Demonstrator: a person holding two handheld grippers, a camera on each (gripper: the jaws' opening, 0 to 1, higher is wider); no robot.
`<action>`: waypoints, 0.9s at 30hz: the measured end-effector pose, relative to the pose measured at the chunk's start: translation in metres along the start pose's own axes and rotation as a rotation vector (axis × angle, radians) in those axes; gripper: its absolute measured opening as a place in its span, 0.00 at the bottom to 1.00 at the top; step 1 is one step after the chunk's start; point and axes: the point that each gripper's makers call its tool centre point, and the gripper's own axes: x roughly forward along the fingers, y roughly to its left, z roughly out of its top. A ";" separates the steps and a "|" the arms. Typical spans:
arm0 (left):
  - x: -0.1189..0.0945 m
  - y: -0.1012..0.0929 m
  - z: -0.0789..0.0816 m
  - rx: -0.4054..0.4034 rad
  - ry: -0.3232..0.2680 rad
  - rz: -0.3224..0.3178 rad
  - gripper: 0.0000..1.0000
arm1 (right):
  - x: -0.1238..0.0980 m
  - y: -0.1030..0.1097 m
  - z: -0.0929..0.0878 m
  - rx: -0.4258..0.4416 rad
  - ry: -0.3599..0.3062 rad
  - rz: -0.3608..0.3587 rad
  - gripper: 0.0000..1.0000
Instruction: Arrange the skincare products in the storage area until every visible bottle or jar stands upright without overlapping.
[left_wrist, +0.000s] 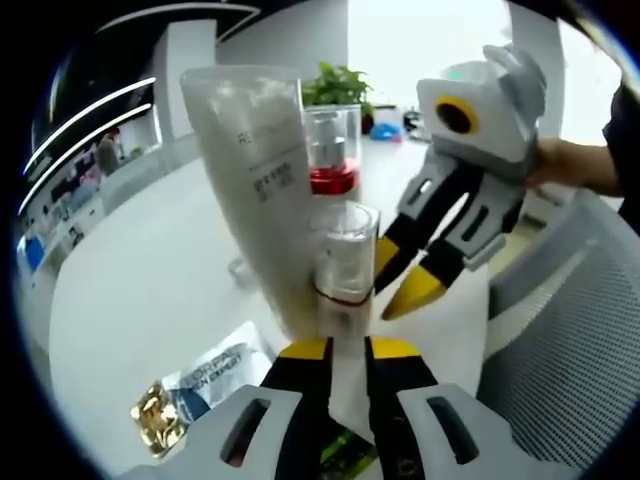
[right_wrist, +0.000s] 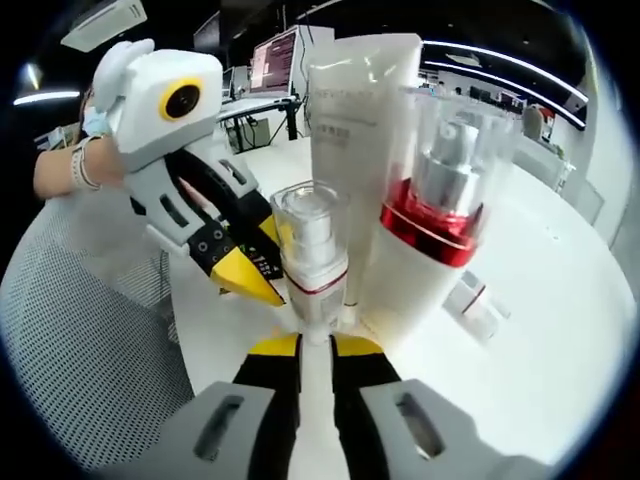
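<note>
Three skincare products stand close together on the white counter (left_wrist: 140, 280) in front of you: a tall pale tube (left_wrist: 255, 180), a small clear-capped pump bottle (left_wrist: 342, 265) and a larger pump bottle with a red collar (left_wrist: 332, 150); all three are upright. In your left gripper view the small pump bottle is nearest, just beyond the tips of the left gripper (left_wrist: 348, 348); its yellow-tipped jaws stand nearly together with only a narrow gap, and you cannot tell from here whether they pinch the bottle's base. The tube rises just left of that bottle and the red-collared bottle stands behind it. Your right gripper (left_wrist: 405, 290) comes in from the right, its jaws parted, tips just beside the small bottle but clear of it. In your right gripper view that gripper's own jaws point at the small pump bottle (right_wrist: 312, 265); the tube (right_wrist: 355, 130) stands behind it and the red-collared bottle (right_wrist: 435, 215) to the right. A gold-printed sachet (left_wrist: 185, 395) lies flat on the counter; a small clear item (right_wrist: 478, 300) lies past the red-collared bottle.
</note>
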 end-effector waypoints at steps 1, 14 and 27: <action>-0.001 0.000 -0.001 0.000 0.001 -0.002 0.09 | -0.002 0.000 0.000 -0.004 0.001 -0.004 0.11; -0.027 0.000 -0.003 0.049 0.050 0.003 0.18 | -0.028 -0.003 0.008 -0.026 -0.016 -0.053 0.16; -0.081 0.020 -0.004 0.011 0.040 0.126 0.47 | -0.054 0.006 0.022 -0.001 -0.060 -0.077 0.40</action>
